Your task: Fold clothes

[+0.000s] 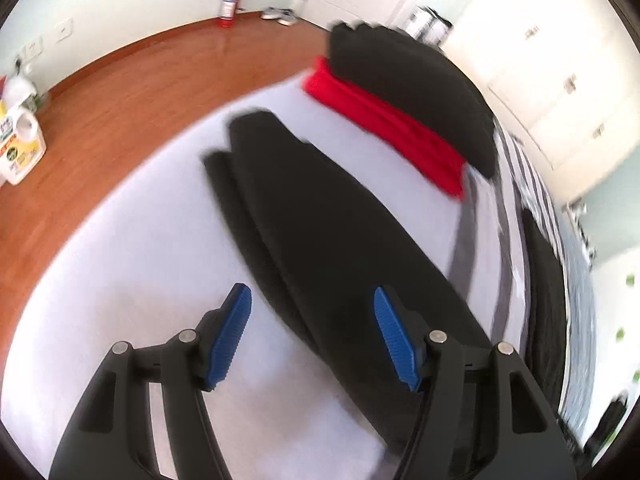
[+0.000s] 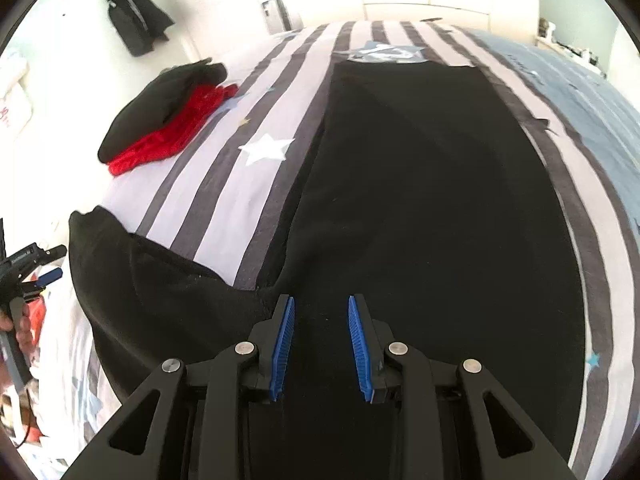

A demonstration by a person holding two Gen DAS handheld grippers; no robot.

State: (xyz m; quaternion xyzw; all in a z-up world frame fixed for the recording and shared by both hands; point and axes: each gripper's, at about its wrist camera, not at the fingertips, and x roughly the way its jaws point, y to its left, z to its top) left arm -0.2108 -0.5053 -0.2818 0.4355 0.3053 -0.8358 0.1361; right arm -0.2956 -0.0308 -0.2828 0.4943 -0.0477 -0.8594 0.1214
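A large black garment (image 2: pixel 432 208) lies spread flat on the striped bed (image 2: pixel 224 184); one sleeve (image 2: pixel 144 280) stretches out to the left. My right gripper (image 2: pixel 321 304) is open and empty just above the garment's near edge. In the left wrist view the same black sleeve (image 1: pixel 312 216) runs lengthwise over the pale sheet (image 1: pixel 128 264). My left gripper (image 1: pixel 312 292) is open and empty above the sleeve's near end. The left gripper also shows at the left edge of the right wrist view (image 2: pixel 44 268), held in a hand.
A folded pile with a black garment (image 2: pixel 160 104) on a red one (image 2: pixel 160 144) sits at the bed's far left; it also shows in the left wrist view (image 1: pixel 400 128). Wooden floor (image 1: pixel 140 76), a fire extinguisher (image 1: pixel 229 2), a detergent jug (image 1: pixel 20 140) and wardrobes (image 1: pixel 552 60) surround the bed.
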